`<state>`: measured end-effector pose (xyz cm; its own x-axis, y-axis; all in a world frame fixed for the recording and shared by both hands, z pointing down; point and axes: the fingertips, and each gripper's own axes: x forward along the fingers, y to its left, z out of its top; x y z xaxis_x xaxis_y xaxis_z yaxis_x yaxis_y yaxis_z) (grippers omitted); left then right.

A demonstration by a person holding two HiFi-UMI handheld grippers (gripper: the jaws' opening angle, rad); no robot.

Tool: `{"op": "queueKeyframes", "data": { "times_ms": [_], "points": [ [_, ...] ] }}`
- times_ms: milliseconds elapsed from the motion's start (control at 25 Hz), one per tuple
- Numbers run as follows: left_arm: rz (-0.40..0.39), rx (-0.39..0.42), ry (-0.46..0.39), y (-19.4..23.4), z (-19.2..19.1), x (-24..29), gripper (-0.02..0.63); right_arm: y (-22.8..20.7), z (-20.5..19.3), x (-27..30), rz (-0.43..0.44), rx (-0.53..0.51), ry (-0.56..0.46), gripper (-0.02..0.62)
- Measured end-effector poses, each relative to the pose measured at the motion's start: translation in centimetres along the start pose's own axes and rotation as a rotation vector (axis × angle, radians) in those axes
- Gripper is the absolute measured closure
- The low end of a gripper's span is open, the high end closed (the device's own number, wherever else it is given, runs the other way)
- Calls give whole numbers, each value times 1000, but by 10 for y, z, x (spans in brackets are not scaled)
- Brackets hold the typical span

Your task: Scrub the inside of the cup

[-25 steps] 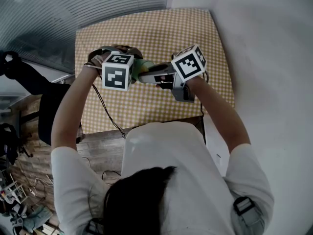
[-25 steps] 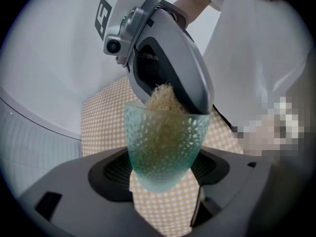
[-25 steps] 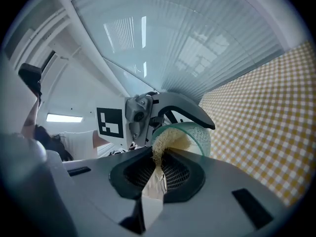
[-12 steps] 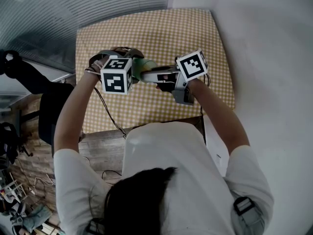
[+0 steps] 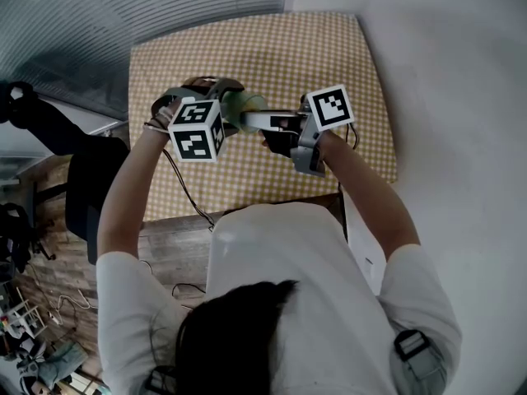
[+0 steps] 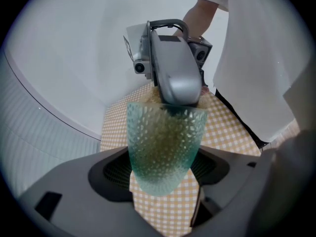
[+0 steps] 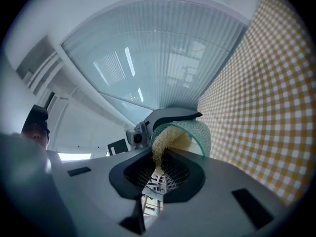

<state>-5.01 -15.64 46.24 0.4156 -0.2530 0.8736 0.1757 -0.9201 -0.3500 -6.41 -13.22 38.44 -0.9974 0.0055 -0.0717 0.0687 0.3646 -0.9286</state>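
Starting with the right gripper (image 7: 157,176): its fingers (image 7: 129,177) were pinched nearly shut on the thin tail of a pale yellow, fibrous scrubbing pad (image 7: 167,141). The bushy end of that pad was stuffed into the mouth of a translucent green, dimpled glass cup (image 7: 201,133). Through the glass in the left gripper view, the yellow wad looked to reach a good way down inside.

The left gripper (image 6: 165,174) had its fingers (image 6: 101,179) clamped on either side of the cup's lower part, with the base toward its camera and the rim toward the right gripper's grey nose. So the cup wasn't resting on anything. It was held up in the air between the two hands, tilted, well clear of the tabletop (image 5: 272,48) with its yellow-and-white checked cloth.

My read is that this was mid-scrub, not setup or wrap-up. I couldn't tell how much of the wall had been covered, since no suds or dirt showed.

Next move, I'd guess, calls for twisting the pad round against the inner wall, or rolling the cup the other way. Some in-and-out would help so the base and rim both get done. The left grip has to hold tight, because that glass looks slippery and a hard push could shove it out of the fingers.
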Motion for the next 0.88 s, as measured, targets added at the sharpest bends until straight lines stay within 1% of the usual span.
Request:
{"op": "queueKeyframes", "data": {
  "times_ms": [120, 280, 400, 600, 800, 880],
  "points": [
    [42, -12, -13, 4, 2, 0, 255, -1, 5, -4, 22, 55, -59, 543],
    [94, -12, -17, 11, 3, -1, 255, -1, 11, -7, 35, 90, -108, 543],
    [139, -23, -21, 17, 2, -4, 255, -1, 18, -8, 52, 141, -161, 543],
    [201, -41, -27, 22, 2, -3, 255, -4, 23, -11, 59, 205, -233, 543],
    [235, -83, -46, 26, 1, 0, 255, -11, 33, -16, 63, 312, -338, 543],
    [245, -94, -52, 29, 0, -1, 255, -11, 38, -16, 61, 338, -359, 543]
  ]
}}
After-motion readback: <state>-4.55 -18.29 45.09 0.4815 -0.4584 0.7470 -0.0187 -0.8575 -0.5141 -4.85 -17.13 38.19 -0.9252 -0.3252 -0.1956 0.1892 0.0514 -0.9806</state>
